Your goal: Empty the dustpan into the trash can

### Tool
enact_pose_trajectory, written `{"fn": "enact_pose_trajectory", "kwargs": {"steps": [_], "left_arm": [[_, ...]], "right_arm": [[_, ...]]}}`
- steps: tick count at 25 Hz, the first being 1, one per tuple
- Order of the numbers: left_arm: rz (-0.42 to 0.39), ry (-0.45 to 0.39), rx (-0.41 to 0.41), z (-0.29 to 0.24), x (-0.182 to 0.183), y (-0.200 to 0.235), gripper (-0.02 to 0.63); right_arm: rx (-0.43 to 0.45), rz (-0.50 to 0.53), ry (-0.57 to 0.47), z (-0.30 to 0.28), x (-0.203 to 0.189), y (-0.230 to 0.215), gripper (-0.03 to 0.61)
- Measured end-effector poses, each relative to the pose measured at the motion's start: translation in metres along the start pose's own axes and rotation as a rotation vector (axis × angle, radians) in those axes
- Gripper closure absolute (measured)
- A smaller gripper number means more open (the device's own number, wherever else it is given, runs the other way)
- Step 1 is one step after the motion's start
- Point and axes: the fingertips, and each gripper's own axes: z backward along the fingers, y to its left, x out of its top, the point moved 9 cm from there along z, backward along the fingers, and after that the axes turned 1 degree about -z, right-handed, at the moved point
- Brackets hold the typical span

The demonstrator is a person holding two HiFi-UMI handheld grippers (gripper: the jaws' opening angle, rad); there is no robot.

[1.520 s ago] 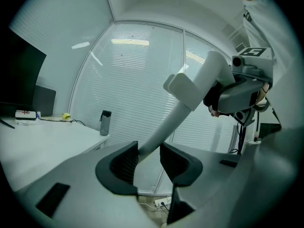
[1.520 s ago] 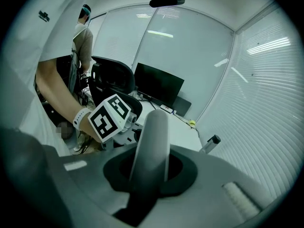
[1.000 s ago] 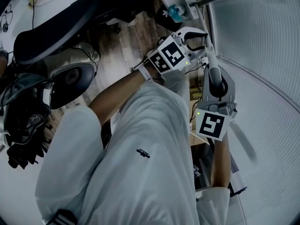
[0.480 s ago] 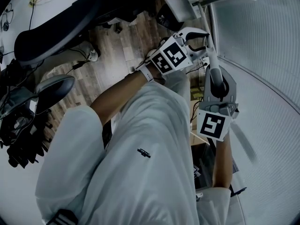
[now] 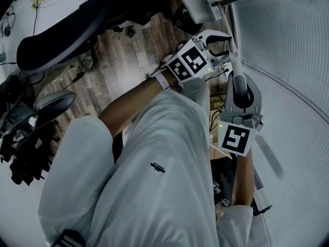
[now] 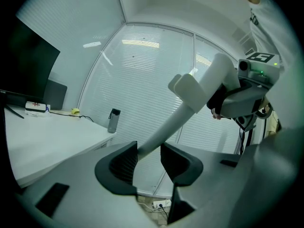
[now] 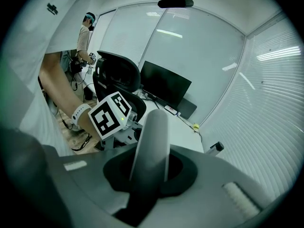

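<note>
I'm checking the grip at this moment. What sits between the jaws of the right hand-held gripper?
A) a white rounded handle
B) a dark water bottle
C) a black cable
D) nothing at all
A: in the right gripper view, the right hand-held gripper has its dark jaws closed against the white rounded handle, which runs up and out from between them.

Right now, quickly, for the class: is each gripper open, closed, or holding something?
Left gripper: closed on the white handle.
Right gripper: closed on the same white handle.
</note>
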Motion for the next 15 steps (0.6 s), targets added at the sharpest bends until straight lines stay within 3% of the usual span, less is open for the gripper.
{"fn": "enact_pose_trajectory", "kwargs": {"steps": [15], "left_arm": [[-0.022,0.003,-0.068,-0.036,0.016,-0.020,0.463]], "right_arm": [[-0.082,-0.103,0.005,0.023,-0.016,-0.024,0.526]]}}
